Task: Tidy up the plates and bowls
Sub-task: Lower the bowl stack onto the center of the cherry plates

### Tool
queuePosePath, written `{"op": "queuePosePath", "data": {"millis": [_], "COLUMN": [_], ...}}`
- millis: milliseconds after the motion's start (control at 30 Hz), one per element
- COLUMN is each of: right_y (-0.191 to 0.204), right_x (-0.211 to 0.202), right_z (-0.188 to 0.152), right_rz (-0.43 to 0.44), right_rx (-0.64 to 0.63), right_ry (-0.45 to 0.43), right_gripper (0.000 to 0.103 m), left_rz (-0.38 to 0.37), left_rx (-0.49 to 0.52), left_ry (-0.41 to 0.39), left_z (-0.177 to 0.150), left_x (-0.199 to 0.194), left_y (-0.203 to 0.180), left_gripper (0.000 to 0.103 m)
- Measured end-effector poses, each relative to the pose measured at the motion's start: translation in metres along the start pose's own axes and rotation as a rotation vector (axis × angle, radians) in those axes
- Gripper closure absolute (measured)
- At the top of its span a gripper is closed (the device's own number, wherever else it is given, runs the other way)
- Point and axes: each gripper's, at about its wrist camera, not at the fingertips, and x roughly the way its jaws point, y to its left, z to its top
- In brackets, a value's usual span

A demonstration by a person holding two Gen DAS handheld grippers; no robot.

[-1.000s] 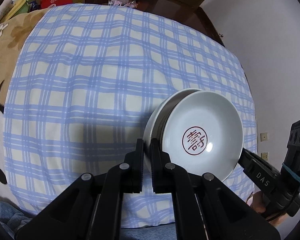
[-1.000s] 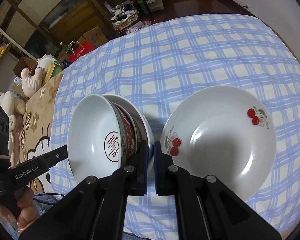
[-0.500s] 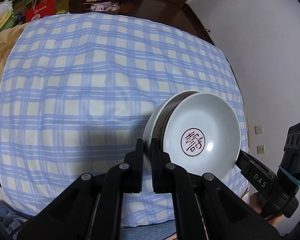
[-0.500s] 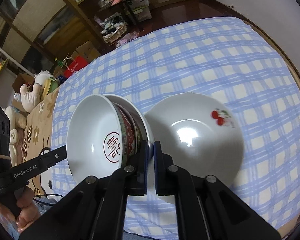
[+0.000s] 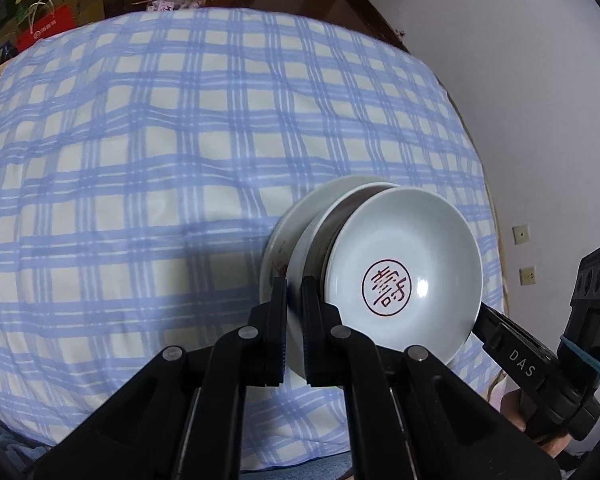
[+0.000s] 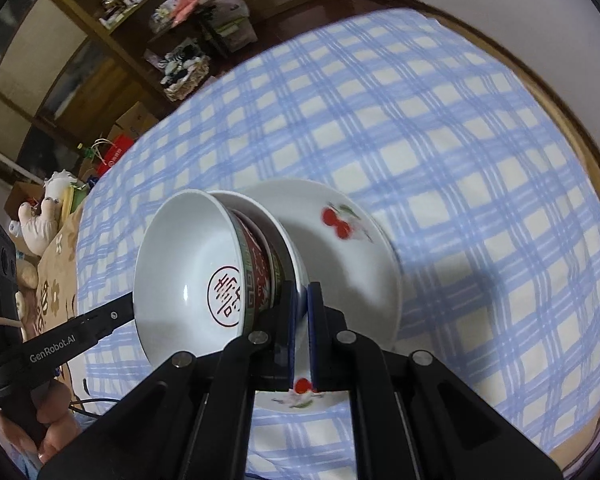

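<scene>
A white bowl with a red seal mark (image 5: 404,280) (image 6: 196,276) nests in a white plate (image 5: 308,256) (image 6: 288,240); both are held tilted in the air. My left gripper (image 5: 295,292) is shut on the plate's rim on one side. My right gripper (image 6: 300,300) is shut on the rim on the other side. A white cherry-pattern plate (image 6: 352,248) lies on the checked tablecloth directly beneath and behind the held stack; its edge also shows in the left wrist view (image 5: 276,248).
The round table (image 6: 560,92) carries a blue-and-white checked cloth (image 5: 160,140) (image 6: 440,120). A white wall (image 5: 520,60) is close on the right. Shelves and boxes (image 6: 148,40) stand beyond the table's far edge.
Both grippers have carried the bowl-and-plate stack over toward the cherry plate, which now lies right under and behind it. Both grips have held.
</scene>
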Motion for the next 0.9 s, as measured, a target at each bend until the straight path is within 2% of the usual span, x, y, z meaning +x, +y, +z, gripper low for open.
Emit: {"op": "queuePosePath", "data": {"millis": [200,300,433,700,833,900], "right_y": [-0.005,-0.014,-0.015,-0.018,-0.017,-0.017], "right_x": [-0.003,-0.002,-0.001,-0.002,-0.012,-0.015], "right_z": [-0.003,0.001,0.000,-0.004,-0.007,-0.007], "right_rz": [-0.046,0.000,0.014,0.024,-0.004,-0.009], "right_rx": [-0.017,0.024,0.026,0.036,0.021,0.019], "right_ry": [-0.070,-0.068,-0.079,-0.074,-0.122,-0.130], "right_gripper": [0.096,0.096,0.096,0.094,0.085,0.085], "left_rz": [-0.005,-0.002,-0.017,0.021,0.068,0.082], "left_rx": [0.018,0.019,0.008,0.027,0.063,0.066], "left_ry": [0.019,0.007,-0.005,-0.026,-0.048,-0.062], "left_z": [0.003,0.004,0.004,-0.001,-0.007,-0.008], "left_x": [0.014,0.014,0.015,0.010,0.004,0.000], "left_y": [-0.006,-0.008,-0.005,-0.001,-0.004,-0.005], "left_gripper": [0.098,0.098,0.098,0.083,0.081,0.078]}}
